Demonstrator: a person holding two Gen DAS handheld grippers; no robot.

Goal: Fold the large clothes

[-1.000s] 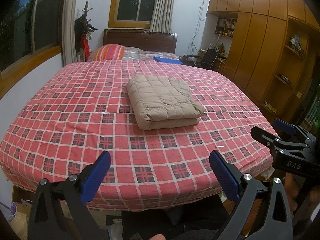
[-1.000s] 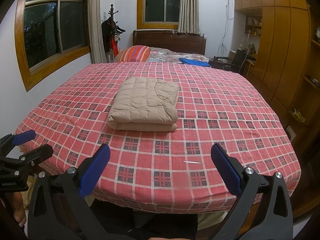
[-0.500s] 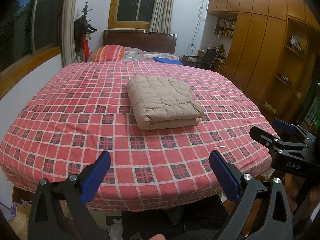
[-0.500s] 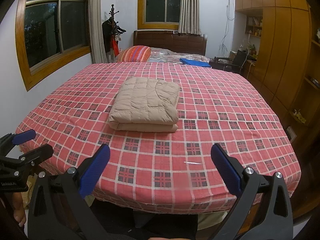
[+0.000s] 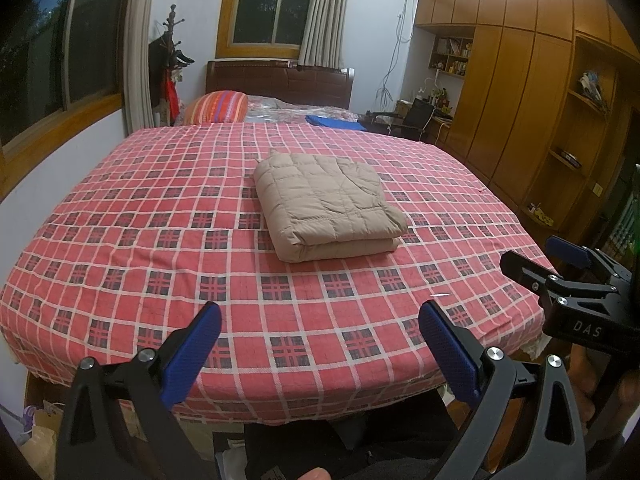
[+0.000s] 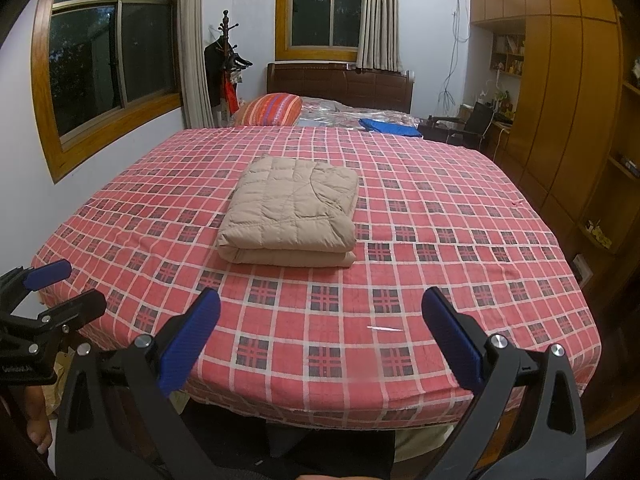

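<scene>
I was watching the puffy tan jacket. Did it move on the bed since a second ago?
No. The folded tan jacket sits on the same checks of the red plaid bedspread as before, and both grippers hang back at the bed's near edge, jaws open.

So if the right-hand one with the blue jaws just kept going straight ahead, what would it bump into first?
Probably the red plaid bedspread: the right gripper, jaws wide open, hovers past the bed's near edge. The folded beige quilted jacket lies further on, slightly left of centre. Depth is hard to judge here.
</scene>
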